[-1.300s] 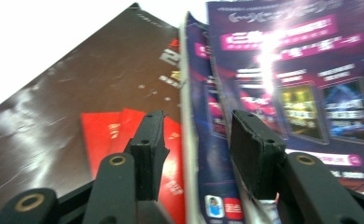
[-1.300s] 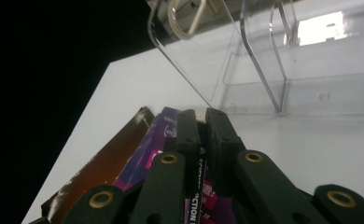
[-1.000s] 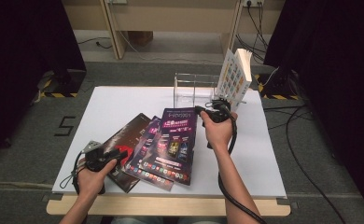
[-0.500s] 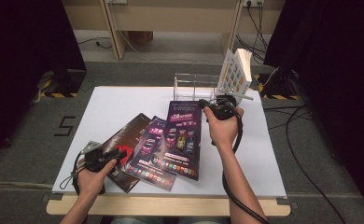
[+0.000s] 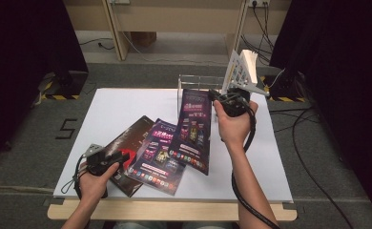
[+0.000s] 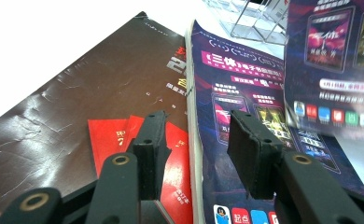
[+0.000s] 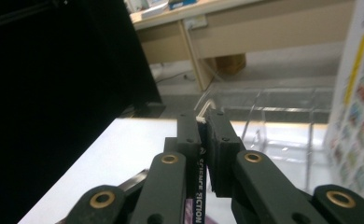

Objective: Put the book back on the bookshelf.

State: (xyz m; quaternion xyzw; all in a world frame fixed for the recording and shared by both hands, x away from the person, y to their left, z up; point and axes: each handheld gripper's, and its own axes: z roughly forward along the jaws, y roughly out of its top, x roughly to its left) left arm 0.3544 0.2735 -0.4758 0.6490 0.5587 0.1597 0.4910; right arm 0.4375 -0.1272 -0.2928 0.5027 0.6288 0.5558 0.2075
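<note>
The right gripper has its jaws closed on the top edge of a purple booklet; in the right gripper view the thin edge of that booklet stands clamped between the two pads, running straight up the middle. Held by that far end, the booklet hangs tilted, its long axis running from the gripper toward the person, its near end low over the counter and overlapping a second purple booklet. The second booklet lies flat, angled a little to the left, and partly covers a dark brown booklet with a red patch. That makes three booklets on or over the counter: two purple, one brown. The left gripper rests over the brown booklet with its jaws open and nothing between them; they have just been closing slightly, and they straddle the seam where the flat purple booklet meets the brown one. One clear rack stands at the far edge of the counter, with a white patterned book leaning in it.
</note>
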